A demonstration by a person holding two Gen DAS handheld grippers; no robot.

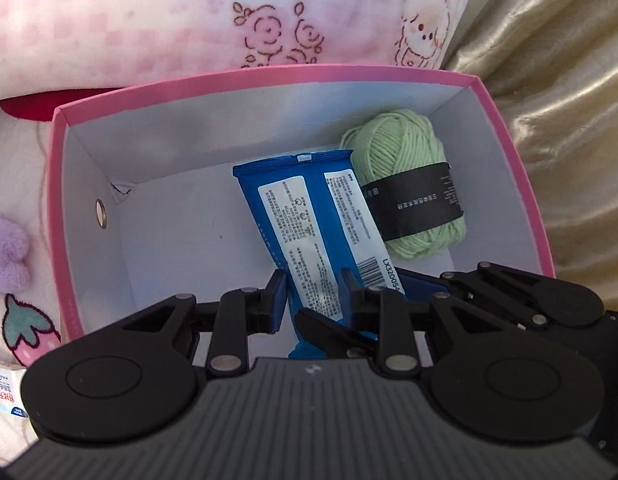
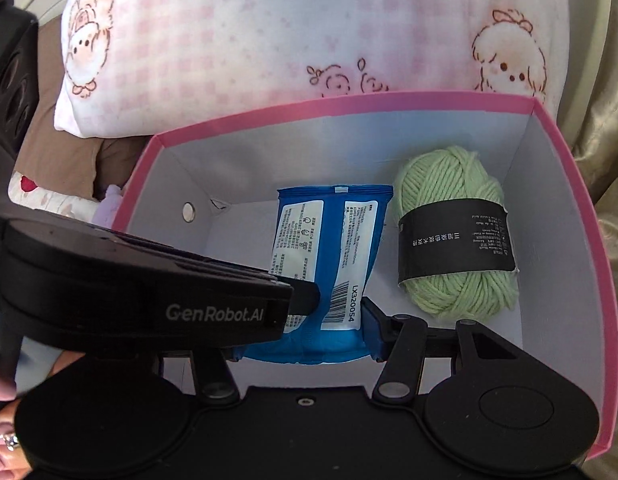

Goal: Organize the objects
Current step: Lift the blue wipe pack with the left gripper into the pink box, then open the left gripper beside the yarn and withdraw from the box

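A pink box (image 1: pixel 269 76) with white inner walls stands open, its rim (image 2: pixel 349 106) also plain in the right wrist view. A ball of green yarn (image 1: pixel 409 160) with a black band lies in its far right corner (image 2: pixel 449 184). A blue packet (image 1: pixel 309 208) with white labels hangs lengthwise inside the box. My left gripper (image 1: pixel 313 296) is shut on the packet's near end across its thin side. My right gripper (image 2: pixel 305 332) grips the same end (image 2: pixel 329 264) across its width. Its left finger is hidden behind the left tool's black housing (image 2: pixel 149 304).
A pink checked pillow (image 1: pixel 149 20) with cartoon prints lies behind the box. Gold fabric (image 1: pixel 569 120) hangs to the right. A purple plush (image 1: pixel 5 256) and a tissue pack (image 1: pixel 5 392) lie at the left. A hand with a ring (image 2: pixel 5 440) shows at the lower left.
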